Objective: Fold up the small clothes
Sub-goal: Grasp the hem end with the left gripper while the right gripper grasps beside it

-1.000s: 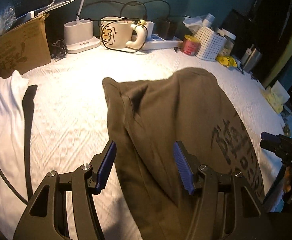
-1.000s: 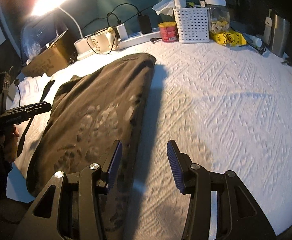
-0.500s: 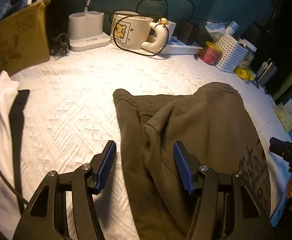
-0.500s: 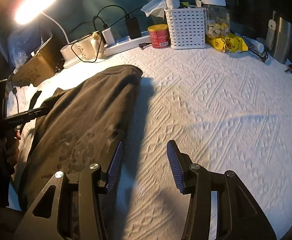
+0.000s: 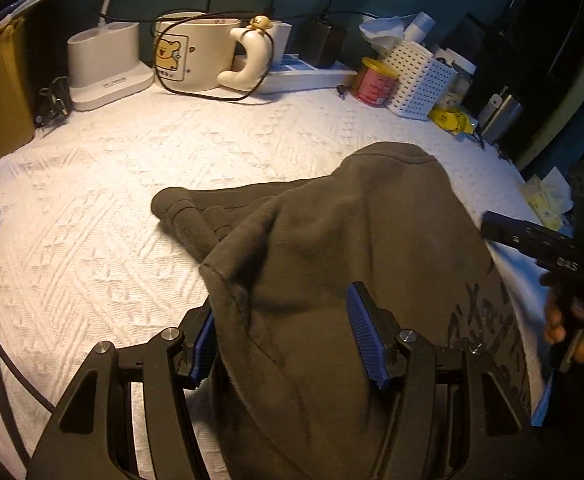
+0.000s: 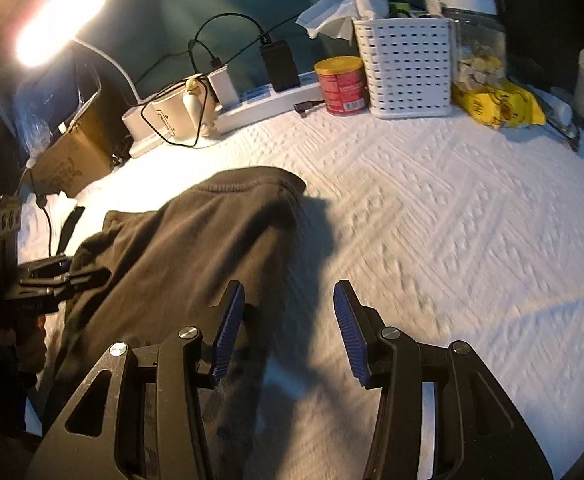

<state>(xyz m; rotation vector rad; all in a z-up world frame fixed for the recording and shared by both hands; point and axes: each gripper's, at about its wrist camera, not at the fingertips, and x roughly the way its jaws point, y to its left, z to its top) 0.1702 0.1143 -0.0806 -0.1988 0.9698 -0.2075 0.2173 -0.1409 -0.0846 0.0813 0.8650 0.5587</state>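
The dark shirt [image 5: 331, 248] lies part-folded near the front of the white cloth [image 5: 92, 220]. The left gripper [image 5: 288, 340] has its jaws apart, astride the shirt's near-left fold; the right gripper [image 6: 288, 332], jaws also apart and empty, hovers over its right edge. Each should probably nip only the top layer, then lift evenly.

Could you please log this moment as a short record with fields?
garment: dark olive sweatshirt, bunched, on the white textured cover
left claw: open, blue pads either side of the fabric
right claw: open over the garment's right edge, gripping nothing
back edge: cream bear mug, red tin, white perforated basket
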